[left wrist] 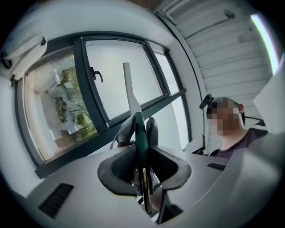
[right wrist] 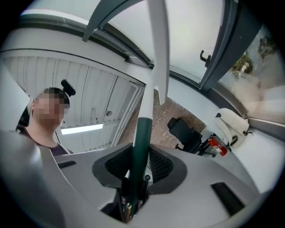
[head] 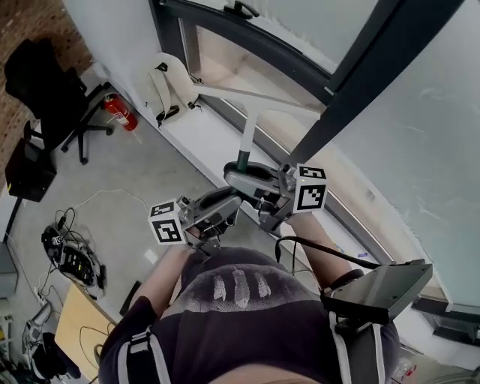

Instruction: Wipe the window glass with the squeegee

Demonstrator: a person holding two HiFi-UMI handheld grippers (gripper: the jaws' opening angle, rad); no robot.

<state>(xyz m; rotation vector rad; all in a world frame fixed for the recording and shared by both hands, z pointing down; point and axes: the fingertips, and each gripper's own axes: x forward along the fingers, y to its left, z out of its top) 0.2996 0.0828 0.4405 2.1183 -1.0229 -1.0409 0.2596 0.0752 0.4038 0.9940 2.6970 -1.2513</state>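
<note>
The squeegee has a dark green handle (head: 242, 159) and a white shaft ending in a white cross blade (head: 255, 97), held up in front of the window glass (head: 420, 135). My right gripper (head: 251, 180) is shut on the green handle (right wrist: 141, 142), with the white shaft (right wrist: 158, 53) rising past the pane (right wrist: 187, 35). My left gripper (head: 221, 211) is shut on the handle's lower end (left wrist: 141, 138), just behind the right one. In the left gripper view the shaft (left wrist: 130, 89) points at the glass (left wrist: 120, 75). I cannot tell whether the blade touches the pane.
Dark window frames (head: 352, 82) cross the glass, with a window handle (head: 241, 10) at the top. A white sill (head: 202, 142) runs below, bearing a white object (head: 169, 86). On the floor are a red fire extinguisher (head: 120, 112), a black office chair (head: 45, 90) and cables (head: 71, 255).
</note>
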